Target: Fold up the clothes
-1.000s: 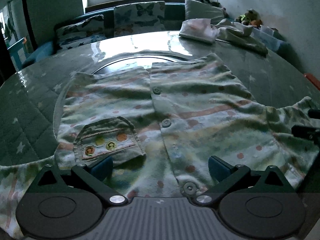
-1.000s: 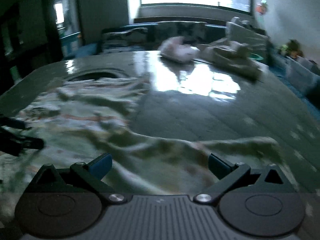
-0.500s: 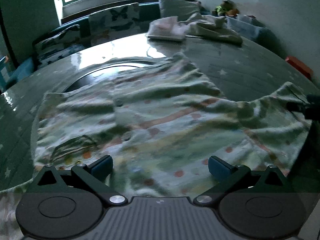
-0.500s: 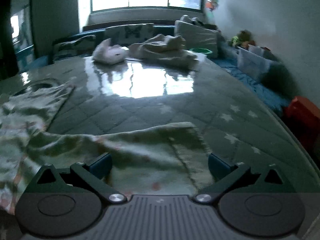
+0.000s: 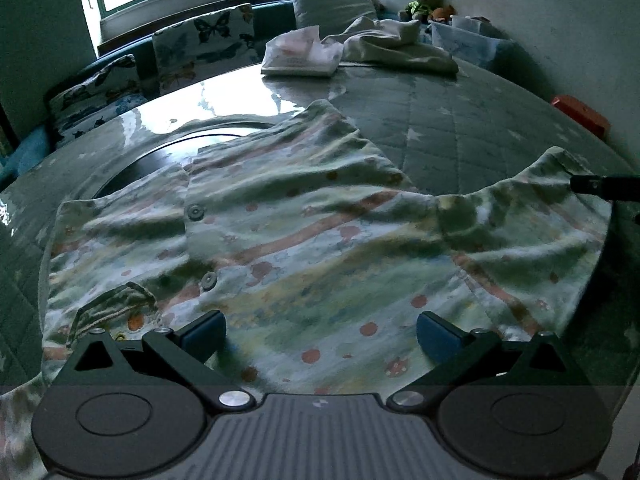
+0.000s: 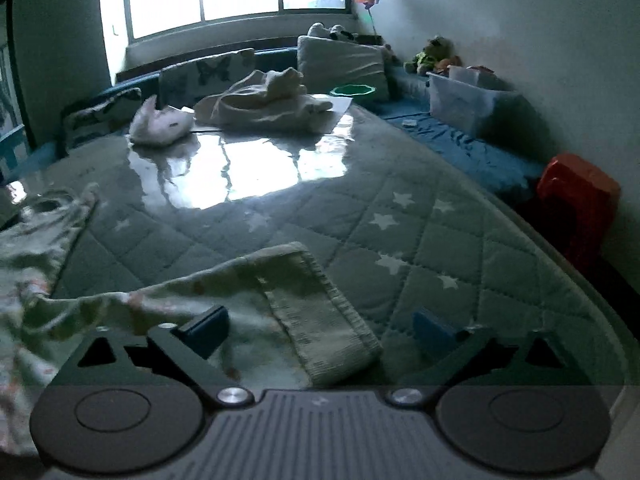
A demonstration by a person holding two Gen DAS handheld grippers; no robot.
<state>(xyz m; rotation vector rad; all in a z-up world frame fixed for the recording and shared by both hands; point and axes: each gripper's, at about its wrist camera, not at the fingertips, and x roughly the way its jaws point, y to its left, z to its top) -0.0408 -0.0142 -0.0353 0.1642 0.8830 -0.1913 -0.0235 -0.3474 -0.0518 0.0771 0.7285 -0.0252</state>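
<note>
- Buttoned baby shirt [image 5: 320, 240] lies spread flat on the quilted table [image 5: 460, 128].
- Left gripper [image 5: 320, 330] hovers over its front, jaws wide, unclenched.
- Right gripper [image 6: 320, 330], jaws just narrowing yet released, straddles the sleeve cuff [image 6: 320, 320].

Both my grippers, seen from their own cameras

My left gripper [image 5: 320, 330] and right gripper [image 6: 320, 330] look alike: black angular linkage arms, blue pads [image 5: 434, 332], two silver screws, round black discs flanking a ribbed grey centre plate.
</note>
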